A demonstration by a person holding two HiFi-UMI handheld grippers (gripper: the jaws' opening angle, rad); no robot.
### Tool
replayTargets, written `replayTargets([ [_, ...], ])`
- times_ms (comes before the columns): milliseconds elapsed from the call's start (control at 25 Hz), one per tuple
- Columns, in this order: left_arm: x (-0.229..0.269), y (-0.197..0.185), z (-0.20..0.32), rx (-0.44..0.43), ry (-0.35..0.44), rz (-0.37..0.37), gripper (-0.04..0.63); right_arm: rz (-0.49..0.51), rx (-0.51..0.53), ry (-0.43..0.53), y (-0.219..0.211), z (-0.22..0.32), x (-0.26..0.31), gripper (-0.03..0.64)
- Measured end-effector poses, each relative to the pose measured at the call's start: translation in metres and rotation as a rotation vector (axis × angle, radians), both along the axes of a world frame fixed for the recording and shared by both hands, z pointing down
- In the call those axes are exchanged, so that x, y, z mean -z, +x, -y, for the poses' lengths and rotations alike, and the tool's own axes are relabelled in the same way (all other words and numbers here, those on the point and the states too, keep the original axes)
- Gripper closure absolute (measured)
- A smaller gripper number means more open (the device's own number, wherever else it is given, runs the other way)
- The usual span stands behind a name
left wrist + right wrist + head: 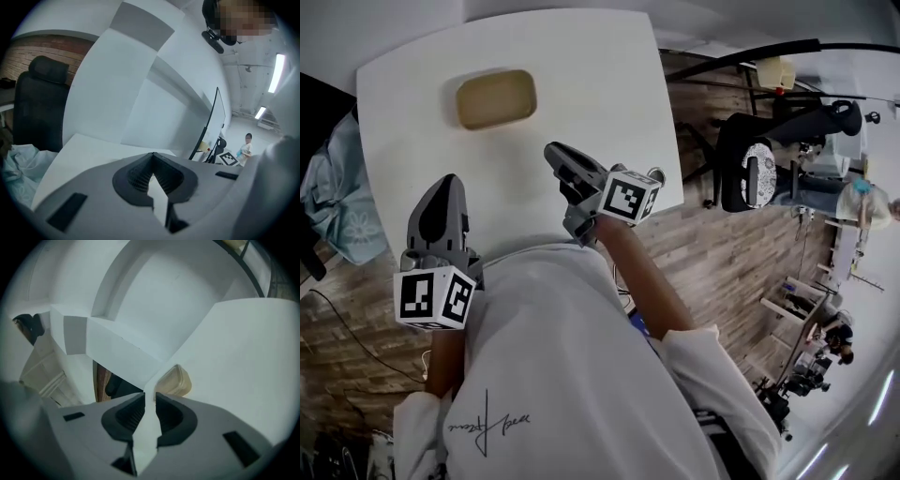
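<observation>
The tan dish [495, 98] lies just ahead of the right gripper [555, 151], long side roughly crosswise to its barely parted, empty jaws. The left gripper [445, 184], farther from the dish, has its jaws pressed together.

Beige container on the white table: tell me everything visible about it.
The beige rounded-rectangle container, plastic by its look, is shallow, with a paler raised rim around a darker tan middle; lid or open hollow, I cannot tell. It lies flat toward the far side of the white table, long side across the head view. Only the table touches it; the right gripper points toward it from nearer, well apart.
</observation>
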State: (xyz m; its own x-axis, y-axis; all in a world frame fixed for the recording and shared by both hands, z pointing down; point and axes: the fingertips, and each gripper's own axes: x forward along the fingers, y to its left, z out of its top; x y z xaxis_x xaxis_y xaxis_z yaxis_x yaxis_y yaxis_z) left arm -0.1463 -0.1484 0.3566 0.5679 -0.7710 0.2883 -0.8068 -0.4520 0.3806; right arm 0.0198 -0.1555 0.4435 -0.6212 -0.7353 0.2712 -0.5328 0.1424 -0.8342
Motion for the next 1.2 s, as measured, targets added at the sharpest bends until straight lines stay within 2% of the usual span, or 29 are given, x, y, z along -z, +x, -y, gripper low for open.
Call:
replayTargets([
  [360, 0.000, -0.008, 0.004, 0.069, -0.025, -0.033, 0.589, 0.164, -0.051, -0.051, 0.007, 0.024, -0.028, 0.506],
  [800, 0.001, 0.002, 0.005, 0.043, -0.046, -0.037, 0.589, 0.278, -0.149, -0.136, 0.022, 0.039, -0.060, 0.471],
  [960, 0.003, 0.000, 0.007, 0.054, -0.033, -0.052, 0.589, 0.333, -0.152, -0.161, 0.021, 0.043, -0.069, 0.449],
  [1200, -0.004, -0.003, 0.011, 0.058, -0.056, -0.044, 0.589, 0.397, -0.167, -0.187, 0.017, 0.050, -0.078, 0.449],
])
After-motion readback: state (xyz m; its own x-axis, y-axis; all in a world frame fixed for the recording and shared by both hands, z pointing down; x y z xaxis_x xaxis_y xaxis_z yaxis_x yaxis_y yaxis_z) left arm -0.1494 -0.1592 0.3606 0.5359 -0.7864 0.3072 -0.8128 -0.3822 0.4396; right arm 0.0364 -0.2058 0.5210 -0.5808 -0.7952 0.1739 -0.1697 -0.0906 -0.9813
